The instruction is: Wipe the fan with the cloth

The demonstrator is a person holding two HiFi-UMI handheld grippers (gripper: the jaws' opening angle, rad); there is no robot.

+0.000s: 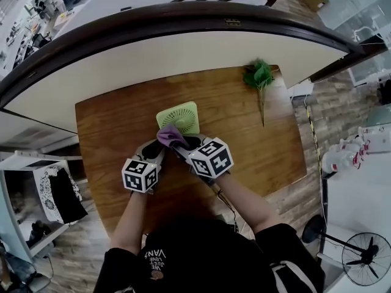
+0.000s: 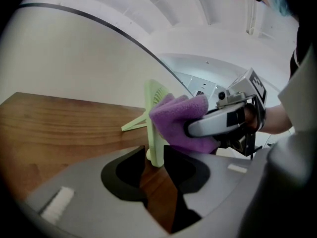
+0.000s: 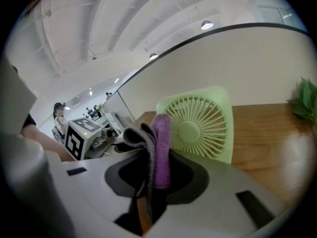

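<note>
Two tongs are on this job: the right tongs (image 3: 153, 178) are clamped shut on the purple cloth (image 3: 161, 148), which sits against the front of the green fan (image 1: 179, 117), upright near the middle of the surface (image 1: 116, 133). The left tongs (image 2: 157, 168) are parted, with the fan's side edge in the gap, and the pads don't look like they're pressing it. My take: the fan looks light and tippy, so I'd pinch its edge before pushing, then wipe gently across the front and watch that the cloth's loose end doesn't bunch up.
</note>
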